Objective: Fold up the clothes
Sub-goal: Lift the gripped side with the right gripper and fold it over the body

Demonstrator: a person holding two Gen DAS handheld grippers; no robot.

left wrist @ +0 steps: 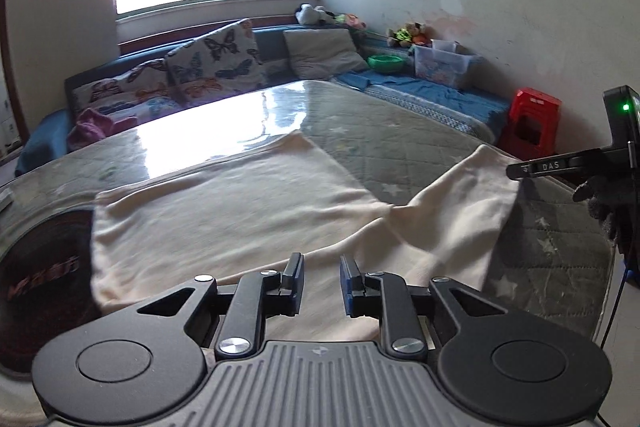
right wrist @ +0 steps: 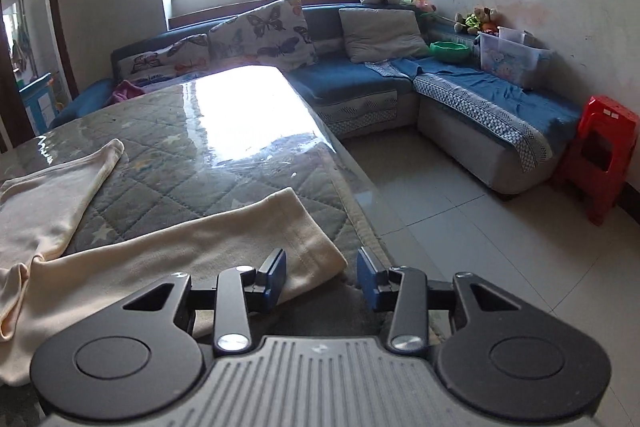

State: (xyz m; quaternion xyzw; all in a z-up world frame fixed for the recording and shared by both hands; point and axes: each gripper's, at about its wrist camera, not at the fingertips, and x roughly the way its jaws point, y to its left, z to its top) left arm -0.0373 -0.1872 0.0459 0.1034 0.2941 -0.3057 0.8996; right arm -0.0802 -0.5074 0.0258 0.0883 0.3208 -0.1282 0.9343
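A cream garment (left wrist: pixel 248 211) lies spread flat on the quilted table (left wrist: pixel 384 131), with one leg or sleeve reaching to the far right. My left gripper (left wrist: pixel 322 285) is open and hovers over the garment's near edge, holding nothing. In the right wrist view the same garment (right wrist: pixel 168 259) lies across the left and middle, its hemmed end near the table's right edge. My right gripper (right wrist: pixel 322 279) is open, with its left finger over that hemmed end. The right gripper also shows in the left wrist view (left wrist: pixel 516 171), at the far end of the garment.
The table (right wrist: pixel 208 143) has a glossy clear cover with glare. A blue sofa (right wrist: pixel 360 83) with butterfly cushions, a grey pillow, toys, a green bowl and a clear box runs behind and to the right. A red stool (right wrist: pixel 600 155) stands on the tiled floor.
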